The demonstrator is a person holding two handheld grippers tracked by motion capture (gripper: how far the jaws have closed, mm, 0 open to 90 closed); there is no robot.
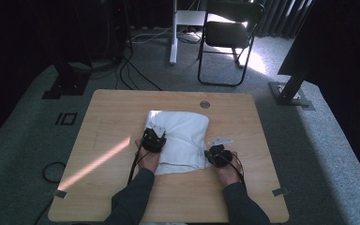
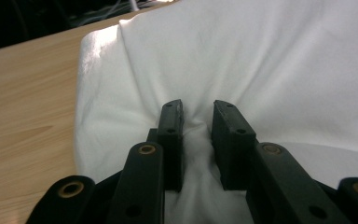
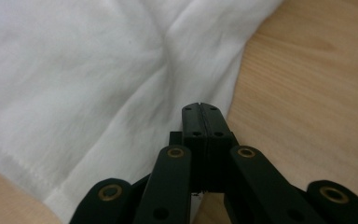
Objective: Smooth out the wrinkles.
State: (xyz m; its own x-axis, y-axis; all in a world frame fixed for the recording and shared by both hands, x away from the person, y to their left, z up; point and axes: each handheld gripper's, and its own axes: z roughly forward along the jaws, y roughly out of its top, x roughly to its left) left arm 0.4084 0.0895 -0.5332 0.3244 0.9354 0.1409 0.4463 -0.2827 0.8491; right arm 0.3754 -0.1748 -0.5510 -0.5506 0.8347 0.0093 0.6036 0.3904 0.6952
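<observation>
Wooden table, unmarked white cloth.

A recording room set up like a lab or studio

A pale wooden tabletop is placed on grey carpet, with dark curtains hung around it at the left, right and back. Black metal stands are bolted to floor plates on both sides of it, and black cables are run across the carpet. A black folding chair and a white post are seen behind, where sunlight is let in.
</observation>
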